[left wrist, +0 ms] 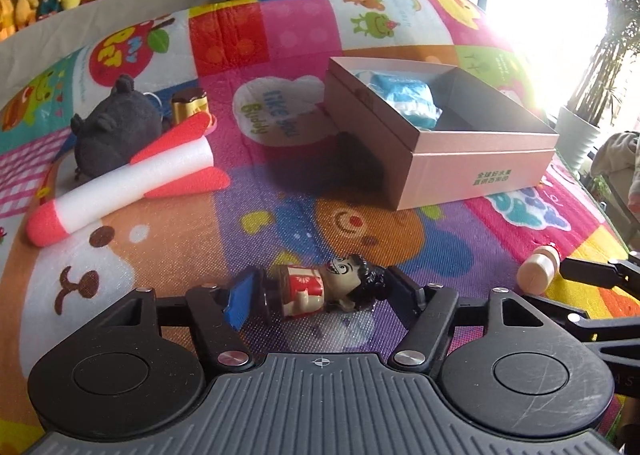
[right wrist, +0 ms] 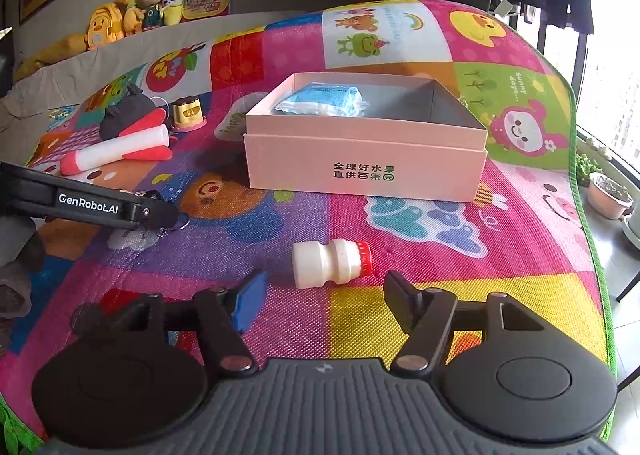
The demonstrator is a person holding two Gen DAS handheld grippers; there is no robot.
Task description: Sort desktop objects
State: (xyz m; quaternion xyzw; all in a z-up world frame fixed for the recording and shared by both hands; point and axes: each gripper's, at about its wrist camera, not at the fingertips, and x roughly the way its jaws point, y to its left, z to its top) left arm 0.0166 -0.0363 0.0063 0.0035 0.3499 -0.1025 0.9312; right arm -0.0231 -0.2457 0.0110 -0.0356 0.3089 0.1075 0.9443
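Pink box (right wrist: 362, 171) beyond bottle (right wrist: 330, 263) | foam rocket (left wrist: 128, 183) left | plush (left wrist: 114, 131) behind

the left gripper (left wrist: 316, 291) has its fingers (left wrist: 236, 305) clamped on a toy figure (left wrist: 320, 289) lying sideways on the play mat (left wrist: 400, 239); beyond the figure stands a pink box (left wrist: 476, 171), a foam rocket (left wrist: 132, 179) to its left, a small bottle (left wrist: 538, 267) near its right
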